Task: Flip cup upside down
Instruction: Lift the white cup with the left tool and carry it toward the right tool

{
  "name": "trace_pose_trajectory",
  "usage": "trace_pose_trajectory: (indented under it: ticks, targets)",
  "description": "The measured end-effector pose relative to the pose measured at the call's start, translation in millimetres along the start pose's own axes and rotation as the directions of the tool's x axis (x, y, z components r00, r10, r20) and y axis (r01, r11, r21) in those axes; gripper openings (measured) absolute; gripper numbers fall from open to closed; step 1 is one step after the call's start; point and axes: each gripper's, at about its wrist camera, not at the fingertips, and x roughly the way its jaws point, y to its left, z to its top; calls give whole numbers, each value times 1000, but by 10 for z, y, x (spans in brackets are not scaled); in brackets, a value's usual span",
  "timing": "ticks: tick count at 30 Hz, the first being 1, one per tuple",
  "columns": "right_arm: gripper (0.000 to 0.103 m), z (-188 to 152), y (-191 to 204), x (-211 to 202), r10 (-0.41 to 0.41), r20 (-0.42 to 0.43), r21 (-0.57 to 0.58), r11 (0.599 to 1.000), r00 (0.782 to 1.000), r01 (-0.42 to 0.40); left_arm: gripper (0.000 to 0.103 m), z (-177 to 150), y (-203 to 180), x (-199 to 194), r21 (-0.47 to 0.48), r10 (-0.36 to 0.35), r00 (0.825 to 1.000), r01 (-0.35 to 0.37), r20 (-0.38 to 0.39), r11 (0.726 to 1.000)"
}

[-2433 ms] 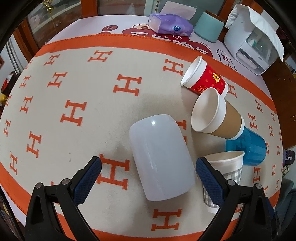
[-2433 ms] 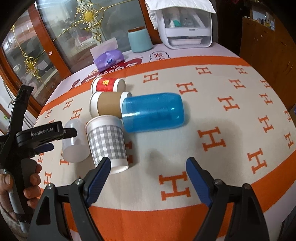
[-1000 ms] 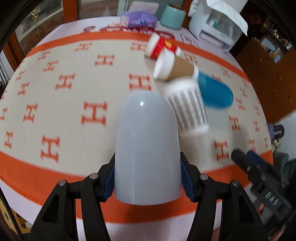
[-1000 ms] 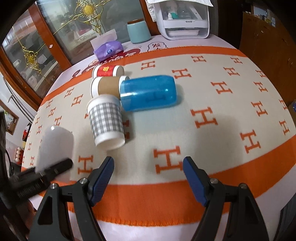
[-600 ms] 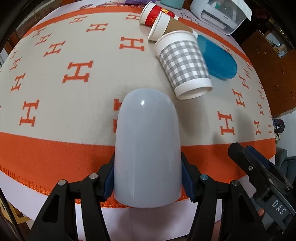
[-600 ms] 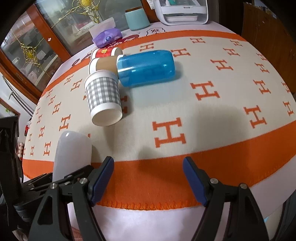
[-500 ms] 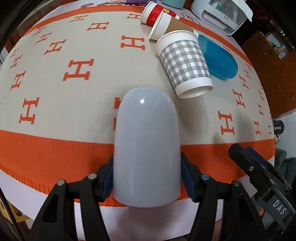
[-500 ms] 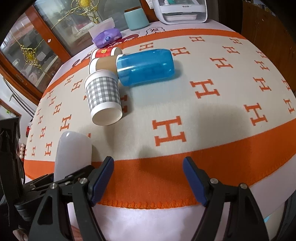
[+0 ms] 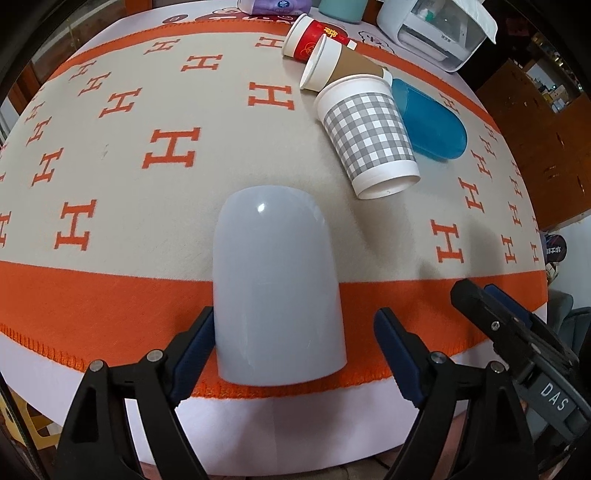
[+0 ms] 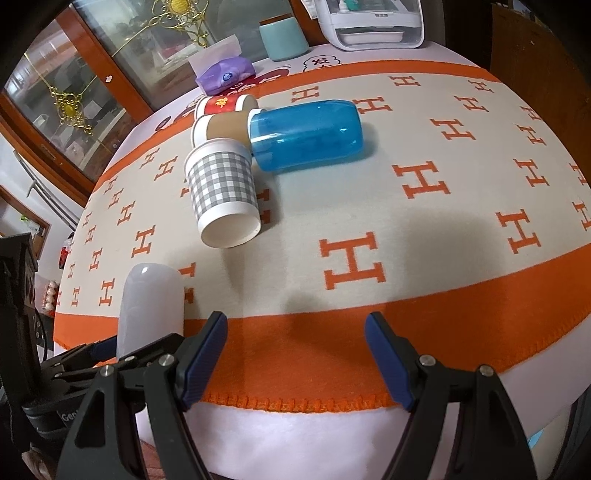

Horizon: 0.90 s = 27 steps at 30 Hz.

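A frosted white cup stands upside down, rounded base up, on the orange border of the table cloth near the front edge. My left gripper is open, its blue pads on either side of the cup with a gap on the right. The cup also shows in the right wrist view, at the lower left with the left gripper around it. My right gripper is open and empty above the front edge, right of the cup.
Several cups lie on their sides behind: a grey checked paper cup, a blue plastic cup, a brown-sleeved cup and a red cup. A tissue pack, a teal jar and a white appliance stand at the back.
My left gripper carried the white cup to the front edge, set it down upside down and has opened. The right gripper stayed open near the front edge.
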Motion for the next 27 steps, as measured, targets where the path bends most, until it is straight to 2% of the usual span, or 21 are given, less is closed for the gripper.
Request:
trace_pose_trajectory:
  ticks: [14,27]
  targets:
    - [77,-27,132,-20,83,-26,-22,996,996,-84,84,-111,232,-286,14,1,1000,-1,19,1000]
    - [77,88,396,-110,159,-54,-64,985,986,-163,84,-95,350,-697,48,43,991,-49,130,998]
